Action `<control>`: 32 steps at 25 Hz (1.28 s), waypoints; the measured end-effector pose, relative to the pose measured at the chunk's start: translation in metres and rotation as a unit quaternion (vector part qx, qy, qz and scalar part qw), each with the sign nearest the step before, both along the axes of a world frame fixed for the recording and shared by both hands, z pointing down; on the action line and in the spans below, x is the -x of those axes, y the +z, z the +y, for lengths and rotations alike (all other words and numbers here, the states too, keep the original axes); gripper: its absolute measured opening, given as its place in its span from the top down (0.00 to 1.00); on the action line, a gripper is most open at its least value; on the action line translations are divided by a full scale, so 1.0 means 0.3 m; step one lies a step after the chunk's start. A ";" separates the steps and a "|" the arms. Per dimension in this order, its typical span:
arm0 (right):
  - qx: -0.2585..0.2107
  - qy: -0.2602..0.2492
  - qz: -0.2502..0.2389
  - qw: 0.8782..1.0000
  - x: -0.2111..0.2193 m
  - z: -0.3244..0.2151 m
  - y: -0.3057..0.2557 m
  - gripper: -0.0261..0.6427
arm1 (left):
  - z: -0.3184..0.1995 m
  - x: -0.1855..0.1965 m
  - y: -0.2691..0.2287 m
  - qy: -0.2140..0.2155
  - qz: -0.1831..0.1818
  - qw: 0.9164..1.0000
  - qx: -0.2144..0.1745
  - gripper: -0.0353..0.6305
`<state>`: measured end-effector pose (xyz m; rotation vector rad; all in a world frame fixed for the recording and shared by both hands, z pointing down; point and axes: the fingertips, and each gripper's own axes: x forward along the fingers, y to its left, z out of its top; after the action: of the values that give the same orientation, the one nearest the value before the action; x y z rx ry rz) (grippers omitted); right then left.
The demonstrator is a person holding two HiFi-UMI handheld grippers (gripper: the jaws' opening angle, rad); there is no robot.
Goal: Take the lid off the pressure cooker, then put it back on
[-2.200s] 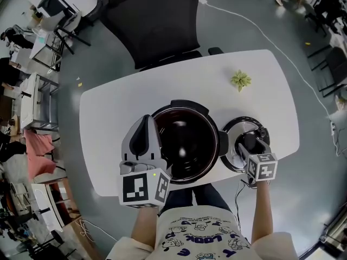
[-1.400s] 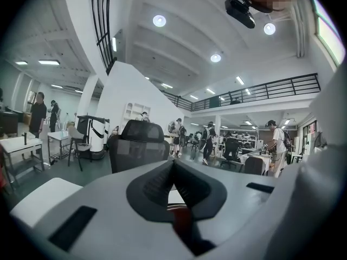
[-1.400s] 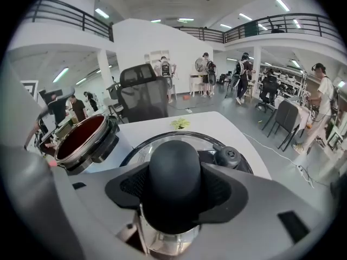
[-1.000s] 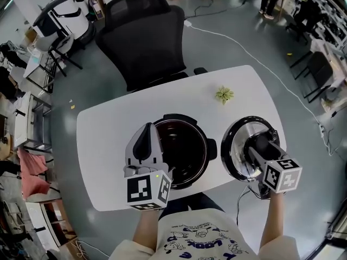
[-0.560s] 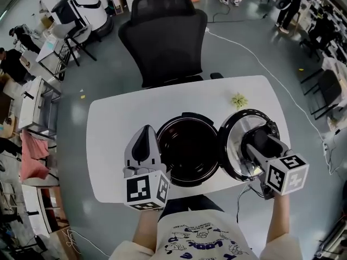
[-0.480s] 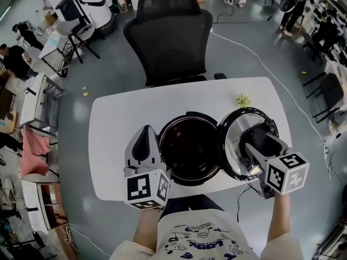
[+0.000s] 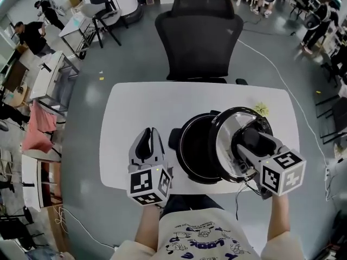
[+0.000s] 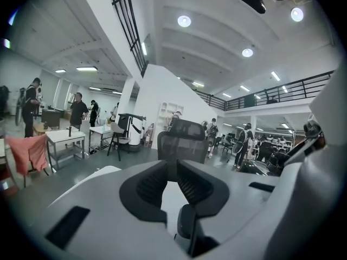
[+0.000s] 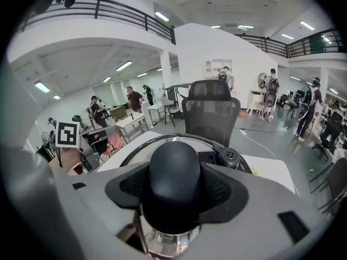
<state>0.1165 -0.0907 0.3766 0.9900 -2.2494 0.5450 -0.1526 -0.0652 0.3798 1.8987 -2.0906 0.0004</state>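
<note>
Refitting step judged: lid [image 7: 225, 145] was gripped at knob [image 9: 173, 180] by right gripper [image 7: 246, 141] above pot [image 7: 195, 150]; level lowering was needed next. Left gripper [image 7: 147, 137] jaws were just opened narrowly, nothing between.

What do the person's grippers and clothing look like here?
The left gripper and right gripper are light grey shells with black ribbed fingers, each carrying a white cube with black square markers. The left one's fingers have just been opening, nothing between them. The person wears a pale short-sleeved T-shirt with blue print.
</note>
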 end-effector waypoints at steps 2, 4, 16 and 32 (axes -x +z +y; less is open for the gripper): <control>-0.001 -0.015 0.006 1.000 0.048 0.005 -0.001 0.52 | 0.013 0.033 0.017 -0.007 0.008 1.000 0.006 0.84; -0.001 -0.029 0.013 0.999 0.092 0.013 -0.002 0.52 | 0.023 0.053 0.036 -0.010 0.019 1.000 0.013 0.82; 0.023 -0.062 0.025 0.997 0.251 0.030 0.055 0.52 | -0.013 0.036 0.219 0.025 0.158 0.986 0.051 0.71; 0.040 -0.060 0.044 0.996 0.301 0.004 0.125 0.52 | -0.086 -0.034 0.411 0.053 0.346 0.931 0.101 0.71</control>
<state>0.0263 -0.0895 0.4140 0.8182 -2.1749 0.5250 -0.1425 -0.0909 0.5032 1.5740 -1.4491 -0.3613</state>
